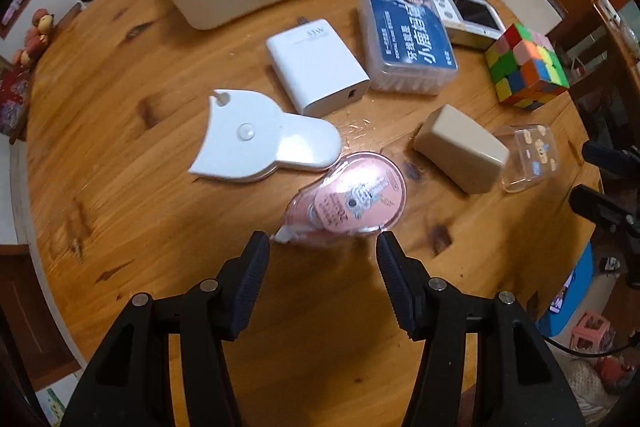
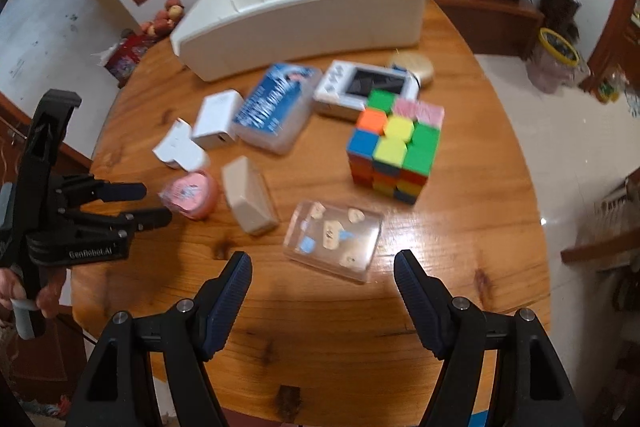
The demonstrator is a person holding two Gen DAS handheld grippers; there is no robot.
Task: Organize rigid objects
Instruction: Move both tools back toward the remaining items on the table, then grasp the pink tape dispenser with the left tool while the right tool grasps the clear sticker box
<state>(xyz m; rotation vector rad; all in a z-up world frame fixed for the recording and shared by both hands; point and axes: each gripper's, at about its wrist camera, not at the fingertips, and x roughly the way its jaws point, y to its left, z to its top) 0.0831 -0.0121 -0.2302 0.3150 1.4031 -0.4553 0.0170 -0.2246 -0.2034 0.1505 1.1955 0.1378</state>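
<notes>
The left gripper point(image 1: 323, 238) has its jaws apart and empty, with the pink correction-tape dispenser point(image 1: 352, 201) just above the tips at centre frame and none of it between the pads; the right gripper point(image 2: 322, 259) is likewise apart and holding nothing, with the clear plastic case point(image 2: 333, 241) just above its gap in the lower middle. Outward lie the beige block point(image 1: 460, 155), the white charger point(image 1: 318, 67), the colour cube point(image 2: 394, 145) and, across the upper frame, the white bin point(image 2: 304, 11). The dispenser lies aslant and rounded, so closing pads could squirt it sideways into the white cat-shaped piece point(image 1: 260, 139) touching it, and the slick case may skid on the wooden table point(image 2: 460, 227)
</notes>
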